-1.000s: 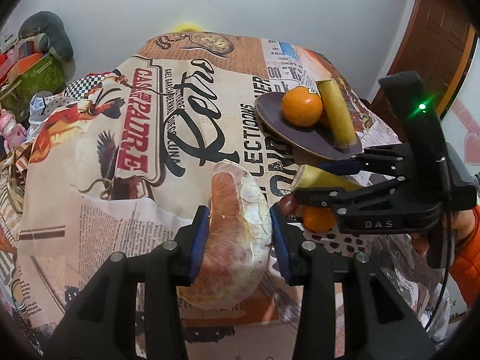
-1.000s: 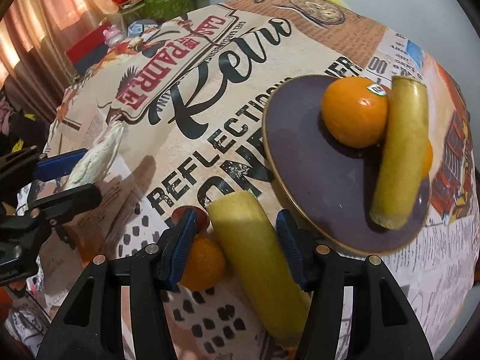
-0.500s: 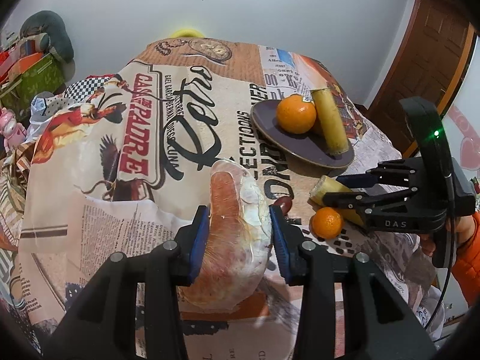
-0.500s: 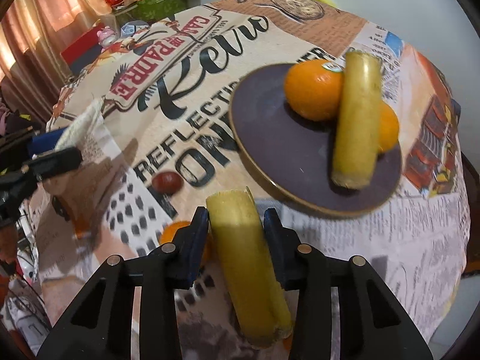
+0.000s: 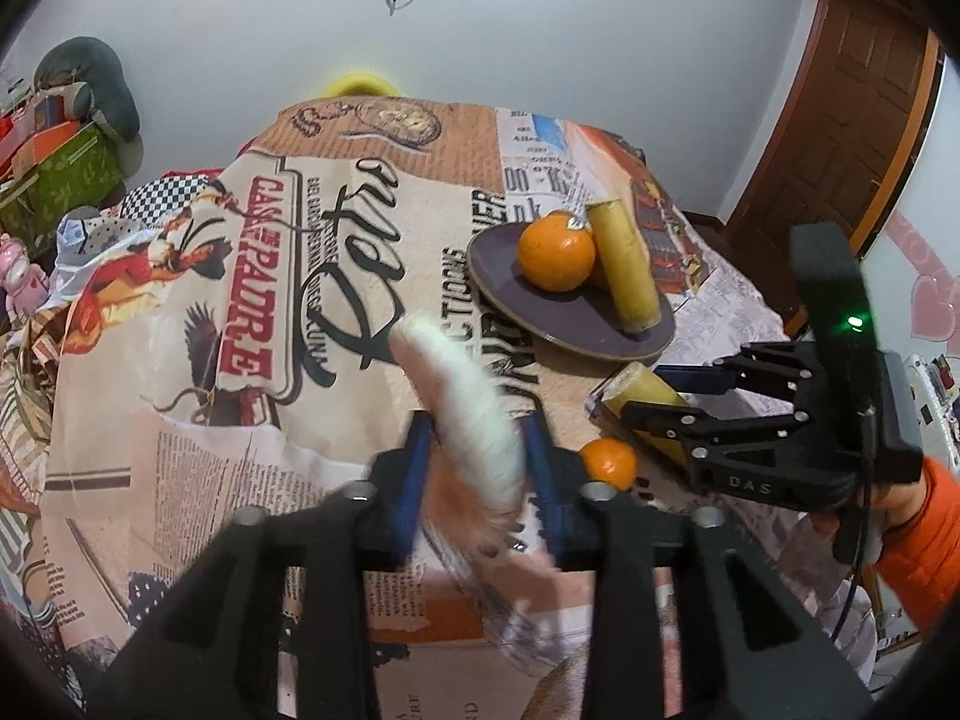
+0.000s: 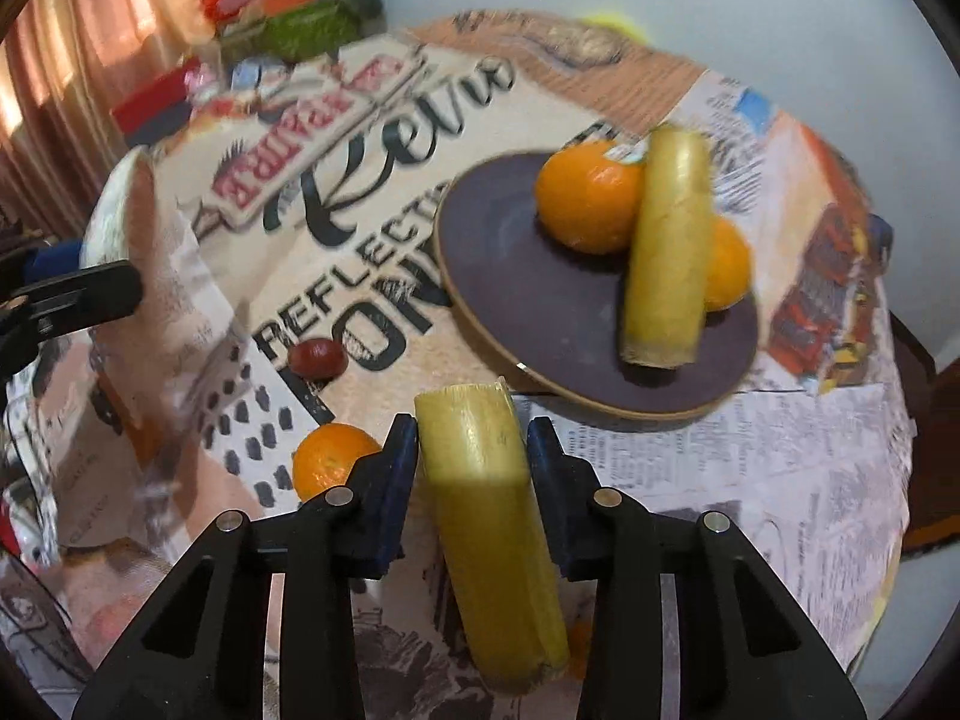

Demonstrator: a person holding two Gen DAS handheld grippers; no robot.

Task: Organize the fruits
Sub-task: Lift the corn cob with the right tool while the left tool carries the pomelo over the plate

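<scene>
My left gripper (image 5: 477, 450) is shut on a pomelo wedge (image 5: 462, 414), white pith up, held above the printed tablecloth. My right gripper (image 6: 471, 450) is shut on a yellow sugarcane piece (image 6: 486, 510), lifted just short of the dark plate (image 6: 516, 300). The plate holds two oranges (image 6: 585, 204) and another sugarcane piece (image 6: 666, 246). A small orange (image 6: 330, 459) and a dark red fruit (image 6: 317, 357) lie on the cloth left of my right gripper. The right gripper also shows in the left wrist view (image 5: 636, 402), and the plate (image 5: 516, 294) too.
The round table's cloth (image 5: 180, 312) drops off at the edges. Boxes and clutter (image 5: 54, 168) sit to the far left, a wooden door (image 5: 840, 120) at the right. A curtain (image 6: 66, 78) hangs at left in the right wrist view.
The left gripper has risen and tilted with the pomelo wedge, which now shows its white side. The right gripper has lifted the sugarcane and drawn back slightly from the plate.
</scene>
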